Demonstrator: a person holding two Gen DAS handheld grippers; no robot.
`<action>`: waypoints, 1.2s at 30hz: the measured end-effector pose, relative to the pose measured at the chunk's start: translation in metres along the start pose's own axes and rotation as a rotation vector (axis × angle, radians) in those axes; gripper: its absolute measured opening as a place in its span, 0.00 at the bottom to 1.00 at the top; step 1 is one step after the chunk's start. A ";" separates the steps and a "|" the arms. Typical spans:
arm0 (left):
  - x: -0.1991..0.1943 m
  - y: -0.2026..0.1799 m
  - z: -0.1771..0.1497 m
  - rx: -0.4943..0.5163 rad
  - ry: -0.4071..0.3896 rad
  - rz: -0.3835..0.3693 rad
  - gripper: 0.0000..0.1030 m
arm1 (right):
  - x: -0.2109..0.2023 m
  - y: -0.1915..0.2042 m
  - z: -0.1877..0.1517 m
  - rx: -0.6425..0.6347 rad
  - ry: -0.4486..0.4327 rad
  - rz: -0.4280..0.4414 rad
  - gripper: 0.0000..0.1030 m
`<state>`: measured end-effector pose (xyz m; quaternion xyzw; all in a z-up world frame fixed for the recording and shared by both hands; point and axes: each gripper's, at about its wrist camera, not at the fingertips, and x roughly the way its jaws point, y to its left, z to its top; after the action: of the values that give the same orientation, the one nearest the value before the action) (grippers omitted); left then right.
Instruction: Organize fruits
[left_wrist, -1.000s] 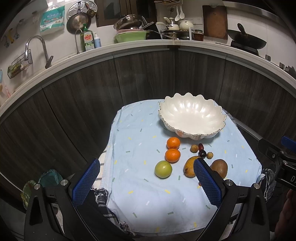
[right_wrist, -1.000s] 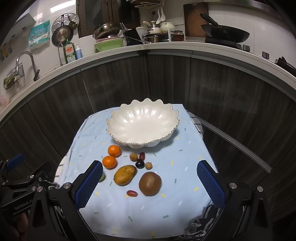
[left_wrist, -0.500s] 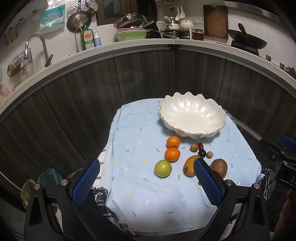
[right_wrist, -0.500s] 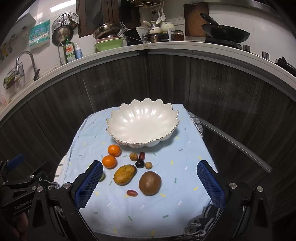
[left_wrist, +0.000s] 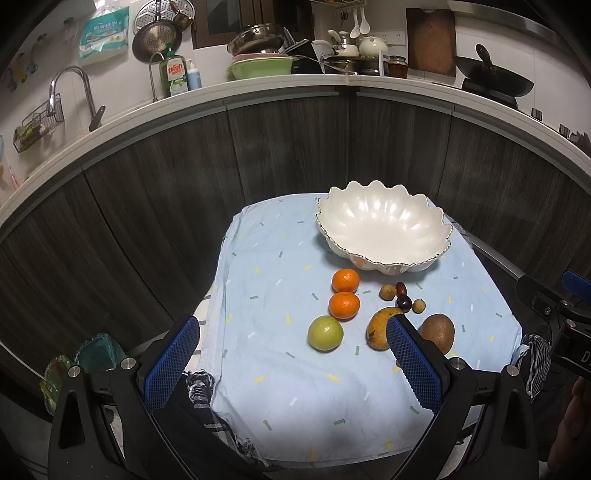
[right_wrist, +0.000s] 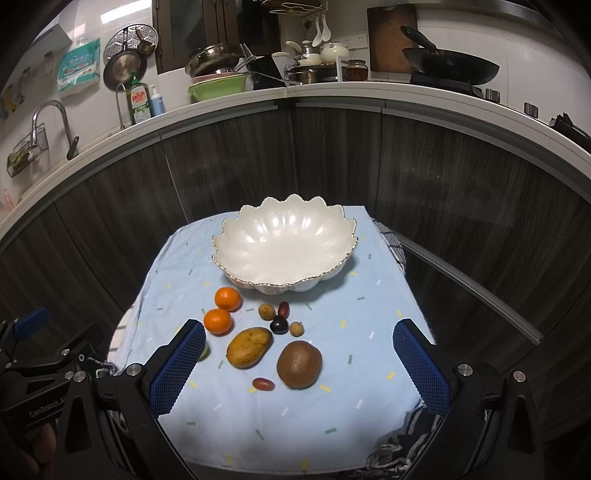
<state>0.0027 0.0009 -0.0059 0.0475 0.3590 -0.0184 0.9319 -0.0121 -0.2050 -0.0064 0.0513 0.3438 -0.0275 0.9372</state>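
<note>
An empty white scalloped bowl (left_wrist: 384, 232) (right_wrist: 284, 247) stands at the back of a small table with a light blue cloth (left_wrist: 280, 373). In front of it lie two oranges (left_wrist: 344, 305) (right_wrist: 218, 320), a green apple (left_wrist: 325, 332), a yellow mango (right_wrist: 249, 347) (left_wrist: 376, 328), a brown kiwi (right_wrist: 299, 363) (left_wrist: 437, 330), a red date (right_wrist: 263, 384) and several small fruits (right_wrist: 279, 319). My left gripper (left_wrist: 291, 365) is open and empty, held above the near left of the cloth. My right gripper (right_wrist: 299, 369) is open and empty, above the kiwi and mango.
Dark wooden cabinet fronts (left_wrist: 295, 155) rise right behind the table, under a white counter with dishes, a sink tap (left_wrist: 74, 92) and a wok (right_wrist: 450, 66). A checked cloth (right_wrist: 399, 446) hangs at the table's near edges. A metal rail (right_wrist: 472, 288) runs at the right.
Almost nothing has moved. The left wrist view has shifted very slightly; both grippers stay open and the fruits lie as before.
</note>
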 end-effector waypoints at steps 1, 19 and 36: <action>0.000 0.000 0.000 0.000 0.001 0.000 1.00 | 0.000 0.000 0.000 0.000 0.000 0.000 1.00; 0.002 -0.001 -0.004 0.001 0.005 0.001 1.00 | 0.001 0.000 0.000 -0.001 0.000 -0.001 1.00; 0.009 -0.001 -0.002 0.008 0.026 -0.006 1.00 | 0.012 0.002 -0.005 -0.007 0.013 -0.002 1.00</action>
<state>0.0086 0.0006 -0.0134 0.0504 0.3711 -0.0218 0.9270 -0.0062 -0.2031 -0.0175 0.0477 0.3501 -0.0270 0.9351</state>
